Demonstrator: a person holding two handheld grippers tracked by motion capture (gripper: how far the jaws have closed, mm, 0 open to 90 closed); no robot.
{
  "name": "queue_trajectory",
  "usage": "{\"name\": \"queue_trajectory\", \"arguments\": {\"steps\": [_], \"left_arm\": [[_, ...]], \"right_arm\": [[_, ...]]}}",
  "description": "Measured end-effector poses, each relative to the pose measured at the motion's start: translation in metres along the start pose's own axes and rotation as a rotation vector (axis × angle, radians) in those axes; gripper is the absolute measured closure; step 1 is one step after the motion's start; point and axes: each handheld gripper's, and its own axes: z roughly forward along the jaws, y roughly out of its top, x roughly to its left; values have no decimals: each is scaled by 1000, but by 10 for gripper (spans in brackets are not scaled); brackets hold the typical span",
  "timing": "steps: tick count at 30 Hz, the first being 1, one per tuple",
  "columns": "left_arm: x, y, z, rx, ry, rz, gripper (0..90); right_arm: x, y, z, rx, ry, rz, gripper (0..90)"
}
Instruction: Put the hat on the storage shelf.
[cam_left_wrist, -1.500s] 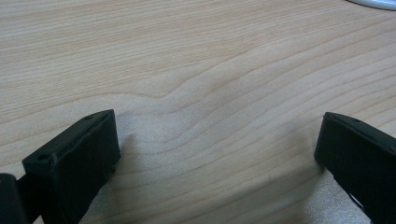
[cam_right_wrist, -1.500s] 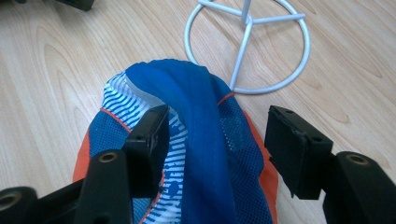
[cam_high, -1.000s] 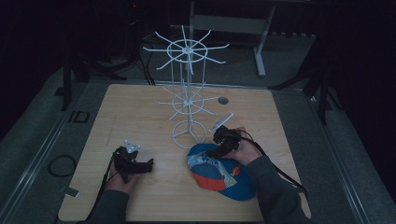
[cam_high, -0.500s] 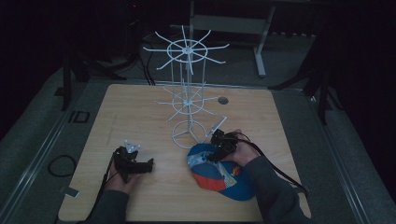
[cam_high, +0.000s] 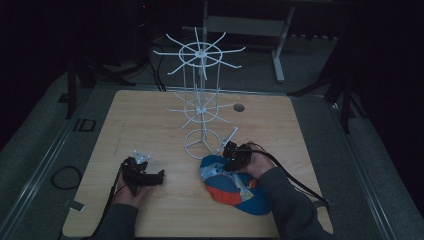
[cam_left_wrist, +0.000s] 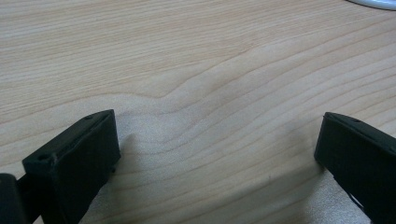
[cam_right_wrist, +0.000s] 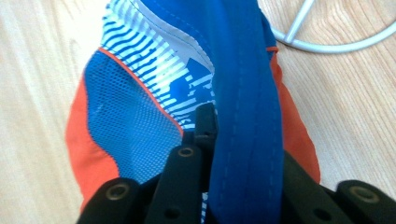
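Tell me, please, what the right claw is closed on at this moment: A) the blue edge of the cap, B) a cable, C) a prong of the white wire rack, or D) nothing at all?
A: in the right gripper view the right claw pinches the stitched blue band of the cap, which lies beside the base ring of the white wire rack.

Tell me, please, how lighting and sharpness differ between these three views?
High view: dim, with dark surroundings and a muted table; the white rack stands out. Left gripper view: bright and even, wood grain crisp, soft shadows beside the open tongs, whose near edges blur. Right gripper view: well lit, the cap mesh sharp, the tongs slightly soft.
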Motion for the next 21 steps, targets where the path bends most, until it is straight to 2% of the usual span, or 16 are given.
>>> {"name": "queue_trajectory", "arguments": {"steps": [1, 6, 15, 21], "left_arm": [[0, 0, 0, -3, 0, -2, 1], [0, 0, 0, -3, 0, -2, 1], [0, 0, 0, -4, -1, -2, 1], [0, 0, 0, -4, -1, -3, 0]], "right_arm": [[1, -1, -5, -21, 9, -2, 867], [3, -4, -14, -55, -3, -6, 871], [5, -20, -42, -176, -19, 21, 871], [4, -26, -54, -223, -28, 35, 873]]}}
